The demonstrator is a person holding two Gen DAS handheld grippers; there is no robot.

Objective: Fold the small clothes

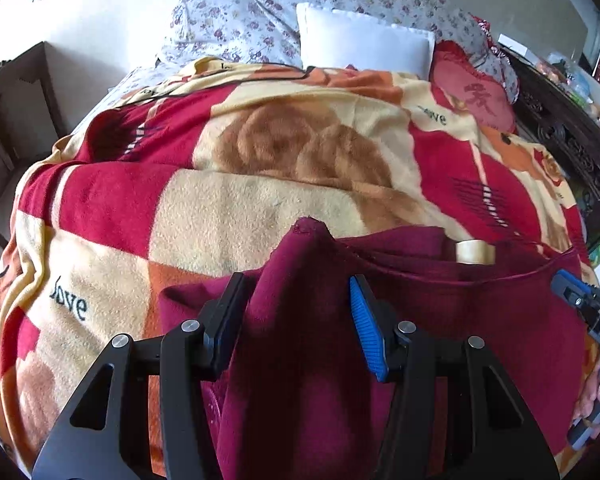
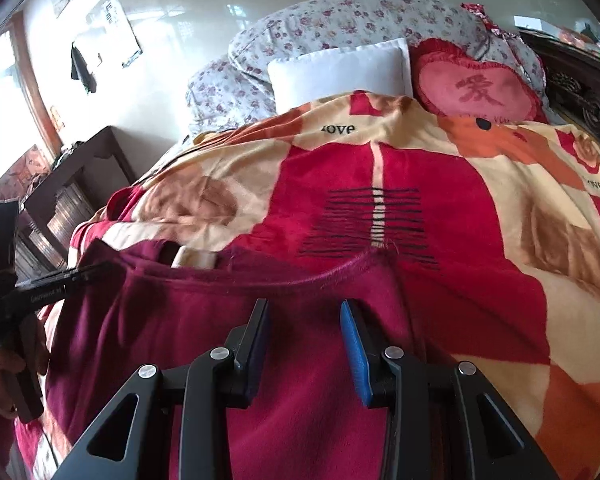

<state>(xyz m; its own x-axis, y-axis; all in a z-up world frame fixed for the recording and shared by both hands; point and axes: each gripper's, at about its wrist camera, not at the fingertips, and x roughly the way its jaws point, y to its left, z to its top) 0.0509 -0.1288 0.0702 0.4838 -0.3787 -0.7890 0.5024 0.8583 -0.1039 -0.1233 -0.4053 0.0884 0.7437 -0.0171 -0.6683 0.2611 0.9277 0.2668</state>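
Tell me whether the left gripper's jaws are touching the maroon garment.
Cannot tell. In the left wrist view a ridge of the maroon garment stands between the left gripper jaws; neither pinch nor gap shows plainly.

One maroon garment (image 1: 460, 312), one blanket (image 1: 228, 208), three pillows (image 1: 364, 46).

Bright daylight from a window (image 2: 4, 112) at far left, blown out to white, with glare on the glossy wall (image 2: 204, 12). Strong fisheye bending and dark vignette at the corners. Sharp on the blanket (image 1: 260, 208) mid-frame; slightly soft at the lower edge, shadowed below the hand-held grippers.
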